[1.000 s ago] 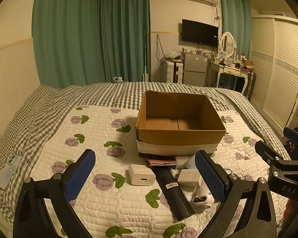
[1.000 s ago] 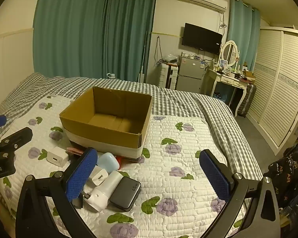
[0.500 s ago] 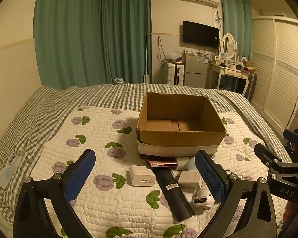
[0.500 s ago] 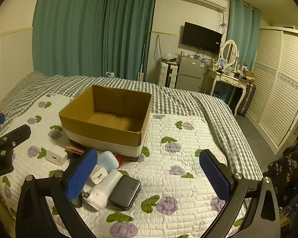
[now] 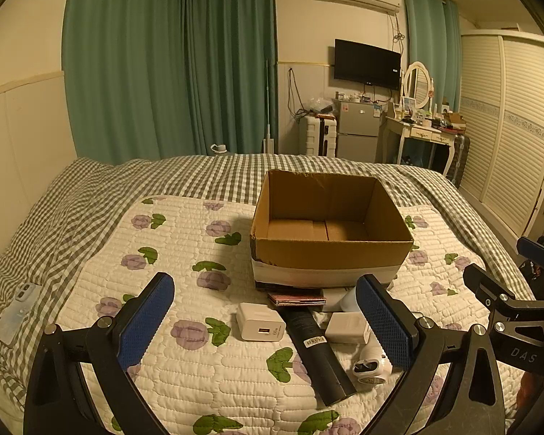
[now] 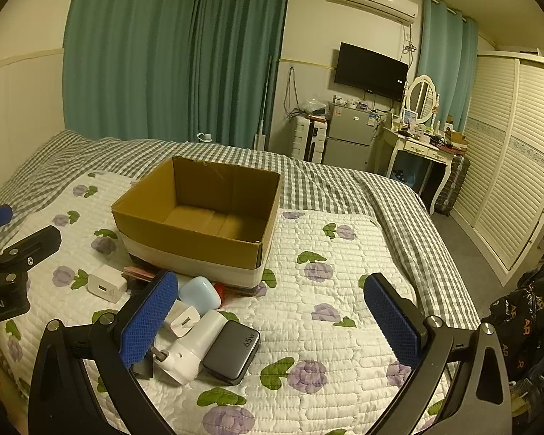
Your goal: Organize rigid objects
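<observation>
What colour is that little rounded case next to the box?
Light blue. The rounded case shows best in the right wrist view, lying just before the cardboard box.

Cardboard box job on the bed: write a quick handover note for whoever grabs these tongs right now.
Left tongs: open, holding nothing, hanging above the bed in front of the cardboard box.
Right tongs: open, holding nothing, to the right of the pile.
Box: no items visible inside.
Done: nothing packed yet.
Left: everything on the quilt by the box's near side: white charger, black tube, small white plug, pale blue case, white bottle-shaped gadget, grey power bank, thin pink item by the box's base.
</observation>
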Motion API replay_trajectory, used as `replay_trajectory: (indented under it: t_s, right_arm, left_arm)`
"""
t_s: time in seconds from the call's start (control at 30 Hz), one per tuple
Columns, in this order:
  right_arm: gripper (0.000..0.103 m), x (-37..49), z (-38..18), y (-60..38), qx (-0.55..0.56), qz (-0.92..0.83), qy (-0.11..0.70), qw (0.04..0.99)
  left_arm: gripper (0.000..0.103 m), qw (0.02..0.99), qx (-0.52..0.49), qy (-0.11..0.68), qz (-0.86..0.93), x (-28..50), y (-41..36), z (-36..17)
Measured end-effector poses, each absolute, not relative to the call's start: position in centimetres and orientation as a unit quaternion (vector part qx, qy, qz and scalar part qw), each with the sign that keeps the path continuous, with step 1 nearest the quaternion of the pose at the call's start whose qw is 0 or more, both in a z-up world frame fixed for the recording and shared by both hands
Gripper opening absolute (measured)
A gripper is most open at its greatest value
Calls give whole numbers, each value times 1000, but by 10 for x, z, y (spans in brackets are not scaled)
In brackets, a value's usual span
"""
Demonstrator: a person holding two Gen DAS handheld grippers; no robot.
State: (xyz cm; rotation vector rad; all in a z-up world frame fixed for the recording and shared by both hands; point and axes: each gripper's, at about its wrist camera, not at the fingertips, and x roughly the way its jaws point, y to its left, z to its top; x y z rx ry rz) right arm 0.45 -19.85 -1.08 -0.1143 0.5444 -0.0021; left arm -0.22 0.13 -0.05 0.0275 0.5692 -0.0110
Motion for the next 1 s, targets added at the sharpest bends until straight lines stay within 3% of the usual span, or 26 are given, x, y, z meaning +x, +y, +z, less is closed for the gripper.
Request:
replay_trajectory:
  t_s: [1.0]
  right_arm:
    - [103,3,-10,-195,-55,8,272,961]
  left_arm:
    - [103,960,17,278,-2,0,7,7]
